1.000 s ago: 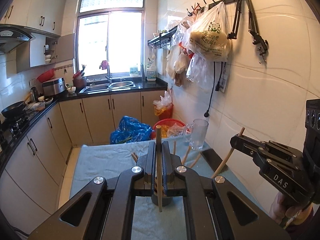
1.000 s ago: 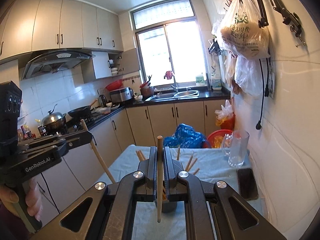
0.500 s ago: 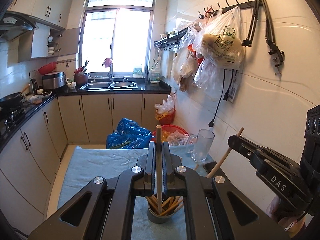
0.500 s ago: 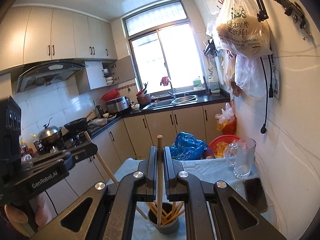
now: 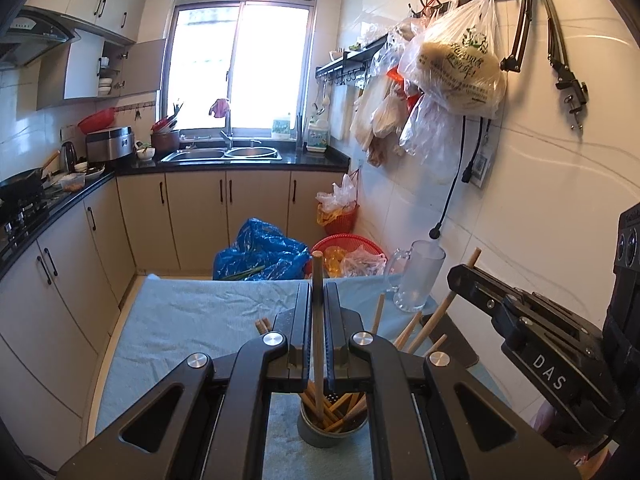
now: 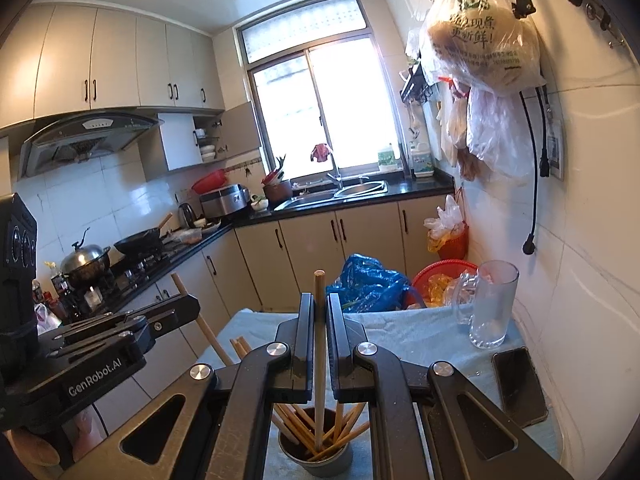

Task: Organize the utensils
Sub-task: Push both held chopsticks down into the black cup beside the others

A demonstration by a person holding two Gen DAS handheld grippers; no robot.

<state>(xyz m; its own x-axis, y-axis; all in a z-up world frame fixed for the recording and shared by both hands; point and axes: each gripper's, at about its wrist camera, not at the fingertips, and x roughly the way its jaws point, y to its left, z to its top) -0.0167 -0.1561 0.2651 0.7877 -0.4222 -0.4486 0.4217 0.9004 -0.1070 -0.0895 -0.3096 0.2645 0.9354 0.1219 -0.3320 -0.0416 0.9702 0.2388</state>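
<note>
Presently, the worktop [image 5: 188,320] is covered by a pale blue cloth [image 6: 416,332] and stands against the tiled wall on the right side. On it, near the wall, a clear glass mug [image 6: 490,306] stands upright, and a dark phone [image 6: 518,386] lies flat just beside it, nearer the camera.

The left gripper [image 5: 317,316] is pressed together on a single wooden chopstick [image 5: 317,320], held upright; the stick's lower end reaches down into a grey holder cup [image 5: 332,430] standing on the cloth directly below. The right gripper [image 6: 319,324] is likewise pinching one upright chopstick [image 6: 319,360], whose lower end sits inside the same holder cup [image 6: 316,460]. In the left wrist view the right gripper appears at the right edge, its stick slanting down toward the cup. In the right wrist view the left gripper shows at the left edge, its stick also slanting.

The holder cup contains a bundle of loose chopsticks [image 6: 344,428], leaning at various angles against its rim. In the left wrist view the upper ends of several of them [image 5: 416,330] rise past the gripper's fingers. Whether either held stick touches the cup's bottom cannot be told.
</note>
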